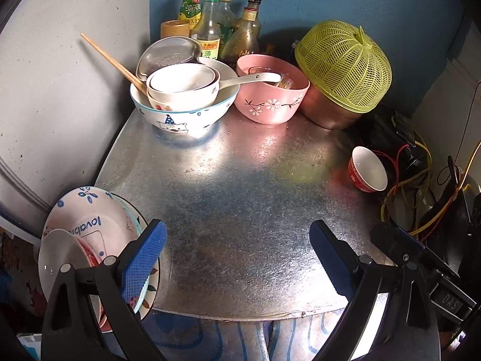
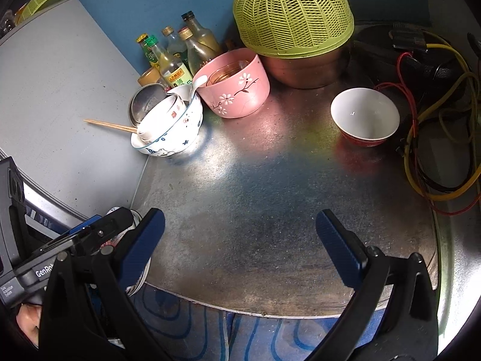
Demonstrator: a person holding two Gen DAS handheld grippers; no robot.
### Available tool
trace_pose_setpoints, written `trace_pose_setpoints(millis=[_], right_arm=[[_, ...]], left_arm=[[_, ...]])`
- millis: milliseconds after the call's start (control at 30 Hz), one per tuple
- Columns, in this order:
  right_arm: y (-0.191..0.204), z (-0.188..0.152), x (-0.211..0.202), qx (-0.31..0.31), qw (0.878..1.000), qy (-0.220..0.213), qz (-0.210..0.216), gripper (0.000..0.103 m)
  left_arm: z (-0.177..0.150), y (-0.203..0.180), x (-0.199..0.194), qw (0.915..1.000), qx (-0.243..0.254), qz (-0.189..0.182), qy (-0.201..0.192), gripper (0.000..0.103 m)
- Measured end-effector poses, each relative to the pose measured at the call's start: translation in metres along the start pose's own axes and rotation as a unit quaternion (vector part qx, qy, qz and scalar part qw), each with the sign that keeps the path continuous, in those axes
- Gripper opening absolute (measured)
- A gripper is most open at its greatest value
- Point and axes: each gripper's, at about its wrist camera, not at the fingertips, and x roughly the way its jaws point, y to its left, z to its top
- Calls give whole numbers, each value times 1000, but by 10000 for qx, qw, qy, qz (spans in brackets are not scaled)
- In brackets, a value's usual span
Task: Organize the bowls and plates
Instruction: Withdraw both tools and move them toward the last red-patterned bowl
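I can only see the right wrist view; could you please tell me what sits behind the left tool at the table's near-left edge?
Observer: A stack of plates, with a pink plate bearing blue lettering and a small white plate on top.
Operator: Thank you. Is the left tool gripping them?
Observer: No. The left tool is open and empty, and its left finger shows just in front of the stack.

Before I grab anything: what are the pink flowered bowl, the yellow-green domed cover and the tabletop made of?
Pink flowered bowl: likely glazed ceramic, glossy with painted blossoms. Yellow-green domed cover: moulded plastic lattice. Tabletop: sheet metal, apparently galvanised, with mottled, reflective spangle.
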Motion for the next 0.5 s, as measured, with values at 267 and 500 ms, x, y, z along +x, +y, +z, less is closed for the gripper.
trace_pose_setpoints(millis=[267,500], right_arm=[[-27,15,-3,286,9993,-145,-177,101],[-57,40,-23,554,9964,-512,-382,101]], left_arm=[[20,-30,25,9995,180,-197,158,97],[47,-71,40,9978,458,-465,120,97]])
